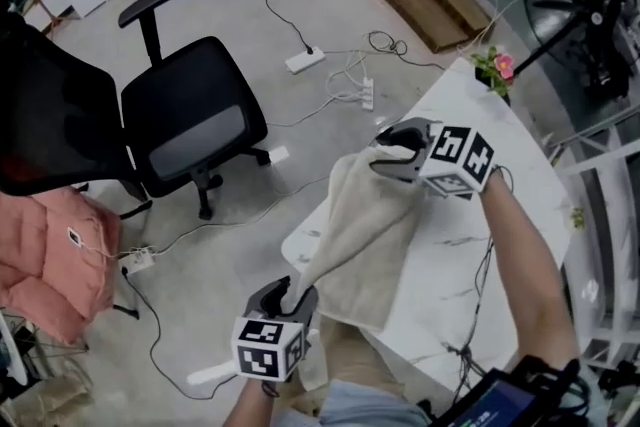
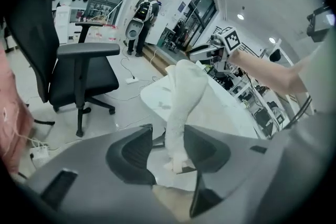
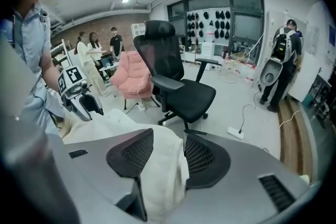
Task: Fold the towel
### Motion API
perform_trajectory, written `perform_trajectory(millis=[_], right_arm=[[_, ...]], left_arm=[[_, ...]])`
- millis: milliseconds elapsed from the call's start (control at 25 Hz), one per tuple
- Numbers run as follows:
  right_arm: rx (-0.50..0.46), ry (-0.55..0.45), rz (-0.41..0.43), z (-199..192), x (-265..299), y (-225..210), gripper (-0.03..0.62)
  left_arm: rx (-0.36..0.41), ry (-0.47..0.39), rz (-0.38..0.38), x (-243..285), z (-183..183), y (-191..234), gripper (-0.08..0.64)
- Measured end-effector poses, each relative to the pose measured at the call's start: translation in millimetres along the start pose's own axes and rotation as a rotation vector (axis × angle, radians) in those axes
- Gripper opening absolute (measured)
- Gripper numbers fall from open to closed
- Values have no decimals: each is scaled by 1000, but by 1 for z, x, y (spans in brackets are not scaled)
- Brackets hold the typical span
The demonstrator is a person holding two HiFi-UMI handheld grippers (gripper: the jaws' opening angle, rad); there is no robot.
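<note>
A beige towel runs across the left edge of the white marble table, stretched in a band between both grippers. My right gripper is at the towel's far end. Its jaws stand apart, and a bunched fold of towel fills the gap between them. My left gripper is at the near end, off the table's edge. In the left gripper view its jaws stand wide, and a narrow strip of towel hangs between them, clear of the left pad.
A black office chair stands on the floor left of the table, with a pink padded seat beyond it. Power strips and cables lie on the floor. A small flower pot sits at the table's far corner. Several people stand in the background.
</note>
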State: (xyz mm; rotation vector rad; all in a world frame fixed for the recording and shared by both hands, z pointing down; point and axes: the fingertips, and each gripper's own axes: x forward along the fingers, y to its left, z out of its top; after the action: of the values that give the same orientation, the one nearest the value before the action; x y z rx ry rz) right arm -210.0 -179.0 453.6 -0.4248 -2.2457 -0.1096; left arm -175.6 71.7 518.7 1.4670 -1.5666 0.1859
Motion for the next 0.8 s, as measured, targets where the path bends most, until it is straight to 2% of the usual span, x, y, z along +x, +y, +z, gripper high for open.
perform_trajectory(millis=[120, 160, 200, 240, 360, 440, 560, 680, 800], right_arm=[[-16, 69, 47, -20, 25, -9, 181], [-28, 92, 58, -26, 31, -9, 150], [-45, 105, 64, -30, 35, -9, 86], [-63, 104, 65, -31, 37, -8, 61], [-121, 20, 28, -12, 25, -4, 51], [-167, -70, -9, 10, 10, -2, 52], [-234, -167, -37, 36, -3, 1, 54], [-273, -162, -28, 48, 10, 3, 55], [-284, -93, 10, 43, 43, 1, 58]], left_arm=[[-26, -6, -13, 3, 0, 0, 185], [-27, -8, -23, 3, 0, -1, 175], [-25, -9, -32, 3, 0, -3, 155], [-20, -10, -39, 3, 1, -6, 127], [35, -14, -14, 0, 1, -14, 47], [76, -24, 10, -3, 1, -18, 35], [75, -38, 11, -9, 1, -23, 32], [68, -45, 24, -14, 0, -22, 31], [45, -46, 40, -16, -6, -19, 31]])
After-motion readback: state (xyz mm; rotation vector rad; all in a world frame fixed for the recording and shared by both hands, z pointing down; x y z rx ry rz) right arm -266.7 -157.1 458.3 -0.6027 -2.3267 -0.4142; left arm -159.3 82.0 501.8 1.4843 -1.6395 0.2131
